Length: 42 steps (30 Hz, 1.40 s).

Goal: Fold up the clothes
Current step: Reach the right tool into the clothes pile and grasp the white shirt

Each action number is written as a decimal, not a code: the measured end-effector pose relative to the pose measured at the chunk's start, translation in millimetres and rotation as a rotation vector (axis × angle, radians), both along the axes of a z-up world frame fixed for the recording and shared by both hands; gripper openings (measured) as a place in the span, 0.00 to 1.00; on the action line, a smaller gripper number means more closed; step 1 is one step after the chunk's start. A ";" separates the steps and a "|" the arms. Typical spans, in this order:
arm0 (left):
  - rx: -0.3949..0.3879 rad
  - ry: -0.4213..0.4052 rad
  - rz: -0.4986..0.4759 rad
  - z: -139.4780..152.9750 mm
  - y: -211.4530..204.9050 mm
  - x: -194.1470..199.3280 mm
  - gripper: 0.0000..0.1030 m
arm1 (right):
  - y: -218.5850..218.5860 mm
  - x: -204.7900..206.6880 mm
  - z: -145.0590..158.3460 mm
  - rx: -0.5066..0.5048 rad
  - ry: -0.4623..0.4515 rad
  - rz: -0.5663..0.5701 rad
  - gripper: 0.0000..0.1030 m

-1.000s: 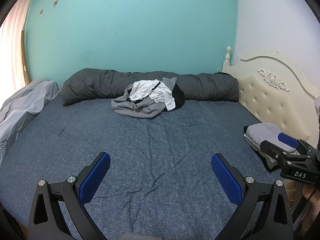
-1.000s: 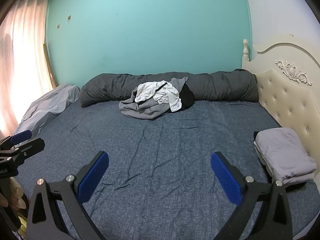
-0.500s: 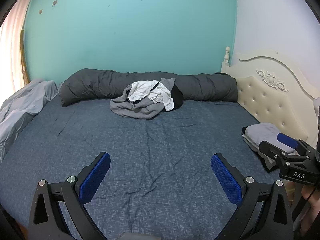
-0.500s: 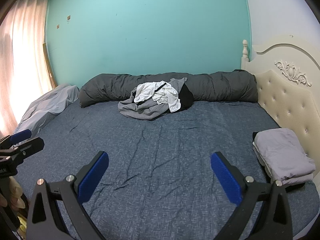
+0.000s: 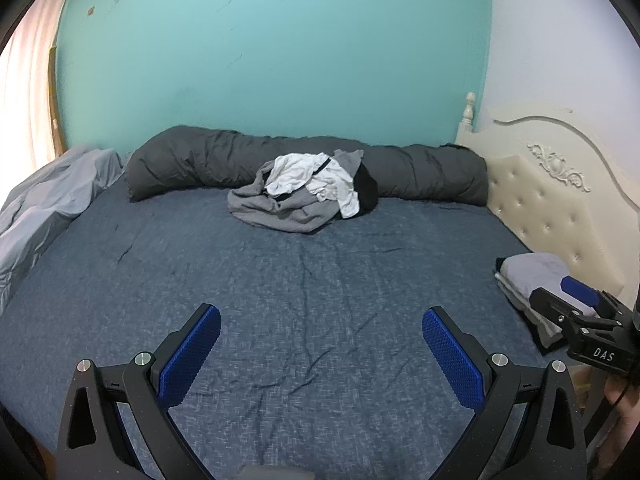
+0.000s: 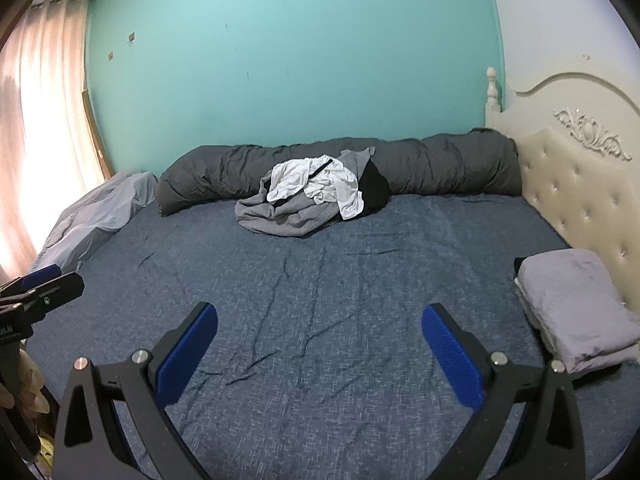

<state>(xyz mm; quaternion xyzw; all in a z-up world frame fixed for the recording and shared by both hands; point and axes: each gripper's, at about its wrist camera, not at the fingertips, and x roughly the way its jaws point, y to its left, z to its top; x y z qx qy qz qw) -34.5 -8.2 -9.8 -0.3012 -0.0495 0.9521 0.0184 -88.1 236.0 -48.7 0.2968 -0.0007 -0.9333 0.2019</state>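
A heap of unfolded clothes, grey, white and black, lies at the far side of the blue bed, against a rolled dark grey duvet; it also shows in the right wrist view. A stack of folded grey clothes sits at the right by the headboard, seen in the left wrist view too. My left gripper is open and empty above the near part of the bed. My right gripper is open and empty, level with it.
A cream tufted headboard bounds the bed on the right. A light grey sheet is bunched at the left edge. A teal wall stands behind. Curtains hang at the left. The bed shows creases mid-way.
Both grippers have drifted slightly, so the view shifts a little; the clothes heap and folded stack have not moved. Both stay open.
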 end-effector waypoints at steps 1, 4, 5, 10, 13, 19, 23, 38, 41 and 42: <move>0.005 -0.006 0.003 -3.3 -1.8 -5.7 1.00 | -0.9 -7.9 -4.9 -0.005 -0.011 0.005 1.00; -0.004 -0.015 0.017 -15.4 -7.6 -26.3 1.00 | -5.0 -27.5 -16.3 -0.003 -0.018 0.016 1.00; -0.002 -0.015 0.013 -18.4 -8.5 -33.5 1.00 | -7.9 -36.9 -20.7 0.000 -0.020 0.024 1.00; -0.006 -0.014 0.016 -42.6 -15.1 -84.6 1.00 | -25.2 -95.9 -47.6 0.020 -0.028 0.060 1.00; -0.009 -0.014 0.024 -62.0 -19.9 -127.2 1.00 | -40.7 -141.0 -69.8 0.039 -0.013 0.081 1.00; 0.043 -0.011 0.049 -103.5 -38.2 -218.3 1.00 | -70.4 -235.0 -118.4 0.044 -0.022 0.108 1.00; 0.072 -0.027 0.069 -129.6 -52.6 -265.4 1.00 | -86.8 -283.6 -136.9 0.017 -0.039 0.108 0.99; 0.161 -0.174 0.143 -161.7 -107.5 -372.2 1.00 | -163.0 -448.3 -152.4 0.021 -0.132 0.153 1.00; 0.179 -0.197 0.149 -166.1 -116.1 -394.4 1.00 | -179.9 -486.0 -157.3 0.019 -0.172 0.160 1.00; 0.186 -0.202 0.151 -167.6 -119.2 -400.9 1.00 | -185.0 -495.3 -158.2 0.028 -0.174 0.156 1.00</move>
